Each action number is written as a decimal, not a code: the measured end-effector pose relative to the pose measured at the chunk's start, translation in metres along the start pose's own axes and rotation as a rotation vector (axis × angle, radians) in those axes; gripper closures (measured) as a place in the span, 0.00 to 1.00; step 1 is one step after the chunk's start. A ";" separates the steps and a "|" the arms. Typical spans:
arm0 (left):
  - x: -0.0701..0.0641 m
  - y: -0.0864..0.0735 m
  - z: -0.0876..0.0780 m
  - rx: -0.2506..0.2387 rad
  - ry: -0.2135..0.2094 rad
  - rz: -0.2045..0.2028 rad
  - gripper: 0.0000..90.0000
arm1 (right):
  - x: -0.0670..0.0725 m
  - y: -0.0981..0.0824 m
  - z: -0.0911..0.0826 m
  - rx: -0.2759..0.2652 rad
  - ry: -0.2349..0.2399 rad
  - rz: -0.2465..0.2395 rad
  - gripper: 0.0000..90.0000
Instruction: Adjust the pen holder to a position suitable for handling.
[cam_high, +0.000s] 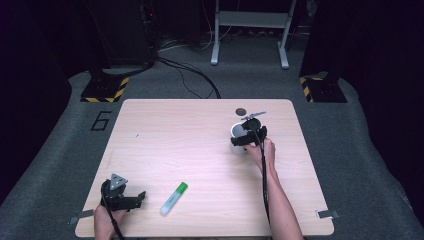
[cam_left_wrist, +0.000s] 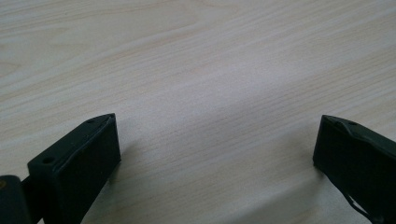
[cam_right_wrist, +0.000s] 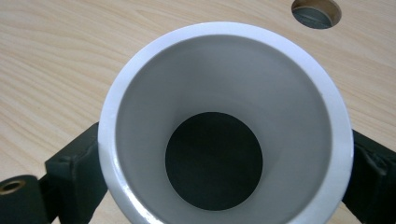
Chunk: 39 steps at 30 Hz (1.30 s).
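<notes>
A white cup (cam_high: 236, 131) stands upright on the right half of the wooden table (cam_high: 190, 145), dark at its bottom in the right gripper view (cam_right_wrist: 224, 70). My right gripper (cam_high: 246, 139) reaches around it from the near side, one black jaw pressed on each side of the cup wall (cam_right_wrist: 226, 154). A white marker with a green cap (cam_high: 174, 198) lies flat near the front edge. Left of it, my left gripper (cam_high: 140, 197) rests low at the front left corner, open, with bare wood between its jaws (cam_left_wrist: 215, 135).
A round hole (cam_high: 241, 111) pierces the table just beyond the cup, also at the top of the right gripper view (cam_right_wrist: 316, 11). Cables (cam_high: 190, 75), a metal stand (cam_high: 250, 30) and two striped bases (cam_high: 104, 90) sit on the floor behind.
</notes>
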<state>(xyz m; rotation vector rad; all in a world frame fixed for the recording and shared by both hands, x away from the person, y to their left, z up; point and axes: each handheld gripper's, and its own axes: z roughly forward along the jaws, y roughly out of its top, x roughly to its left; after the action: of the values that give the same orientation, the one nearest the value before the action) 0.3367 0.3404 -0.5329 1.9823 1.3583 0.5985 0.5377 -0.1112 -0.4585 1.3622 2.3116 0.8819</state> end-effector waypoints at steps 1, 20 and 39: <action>0.000 0.000 0.000 0.000 0.000 0.000 0.00 | 0.001 0.000 0.000 0.003 0.001 -0.005 0.06; 0.000 0.000 0.000 0.001 -0.001 0.001 0.00 | 0.031 0.002 0.004 0.003 0.050 -0.065 0.06; 0.000 0.000 0.000 0.000 -0.001 0.001 0.00 | 0.064 0.007 0.011 0.000 0.096 -0.121 0.06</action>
<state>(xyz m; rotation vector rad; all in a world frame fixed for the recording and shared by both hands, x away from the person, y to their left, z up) 0.3367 0.3405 -0.5329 1.9830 1.3573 0.5978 0.5169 -0.0498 -0.4596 1.1893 2.4371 0.9275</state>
